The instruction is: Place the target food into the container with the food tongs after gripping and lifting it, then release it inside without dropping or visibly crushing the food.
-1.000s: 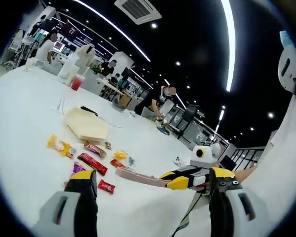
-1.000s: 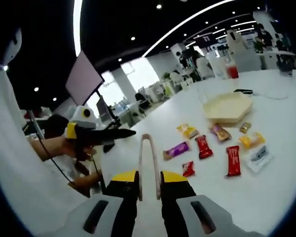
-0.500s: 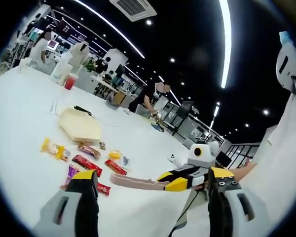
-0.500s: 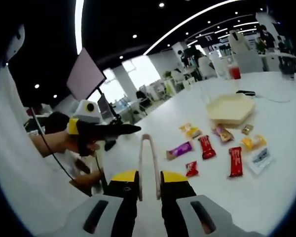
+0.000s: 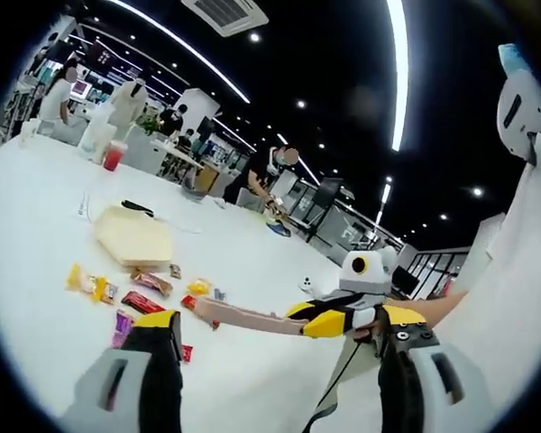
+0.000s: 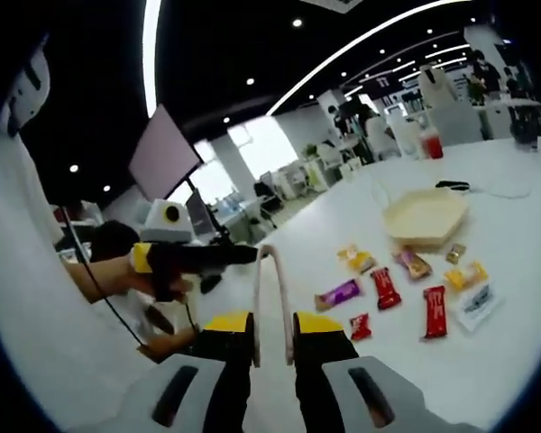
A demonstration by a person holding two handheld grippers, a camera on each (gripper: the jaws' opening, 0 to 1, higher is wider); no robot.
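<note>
My right gripper [image 6: 272, 321] is shut on a pair of beige food tongs [image 6: 270, 284], which point forward above the white table [image 6: 523, 343]. Several wrapped snacks lie ahead: a purple one [image 6: 340, 294], two long red ones [image 6: 384, 288] [image 6: 435, 311], a small red one [image 6: 360, 326] and a yellow one [image 6: 356, 260]. Beyond them sits the beige hexagonal container [image 6: 428, 216]. In the left gripper view, my left gripper [image 5: 278, 316] is open and holds nothing. There the right gripper [image 5: 335, 317] reaches in with the tongs [image 5: 239, 316], whose tip hangs over the snacks [image 5: 144, 302] near the container [image 5: 131, 239].
A black cable or pen [image 6: 451, 185] lies just past the container. A cup with red drink [image 6: 431, 144] and bottles stand at the table's far edge. People and desks fill the room behind. The left gripper [image 6: 194, 257] hovers at the left of the right gripper view.
Both views have tilted and drifted a little with the hands. The tongs stay held in the right gripper, their tip a bit nearer the snacks. The snacks and the container lie as before.
</note>
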